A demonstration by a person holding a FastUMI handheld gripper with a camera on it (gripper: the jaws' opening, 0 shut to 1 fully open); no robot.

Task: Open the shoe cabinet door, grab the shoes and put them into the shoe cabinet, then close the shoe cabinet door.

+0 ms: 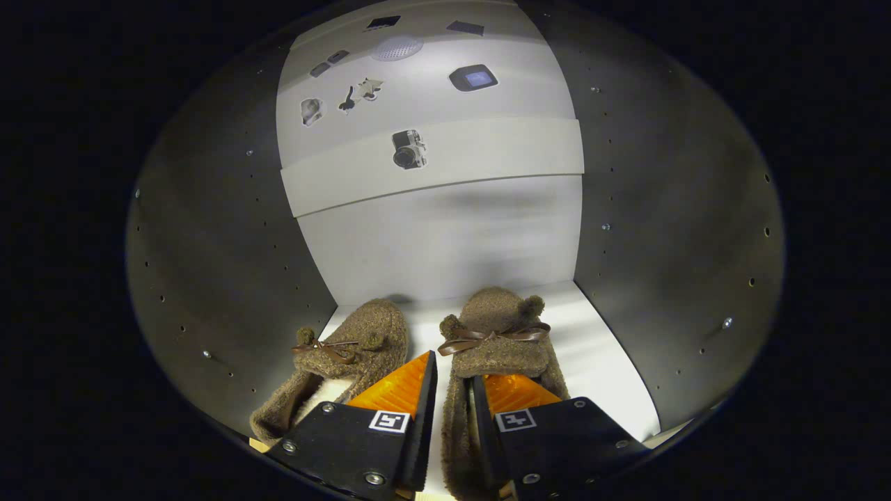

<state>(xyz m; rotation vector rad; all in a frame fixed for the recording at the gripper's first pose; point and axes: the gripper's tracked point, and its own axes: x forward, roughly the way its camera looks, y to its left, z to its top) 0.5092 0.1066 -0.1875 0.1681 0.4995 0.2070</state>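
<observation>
Two slippers (418, 348) sit inside the cabinet (230, 278); the claw (454, 376) pinches the right one's side wall.

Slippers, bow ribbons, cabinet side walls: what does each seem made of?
Slippers: fuzzy brown fleece or boucle, matte, nubby pile; the left one shows a pale fluffy lining.
Bow ribbons: smooth, slightly glossy strip, possibly faux leather or satin.
Side walls: dark matte panel with rows of peg holes, probably laminated board.
The hand-held gripper pinches the right slipper's side wall.
</observation>
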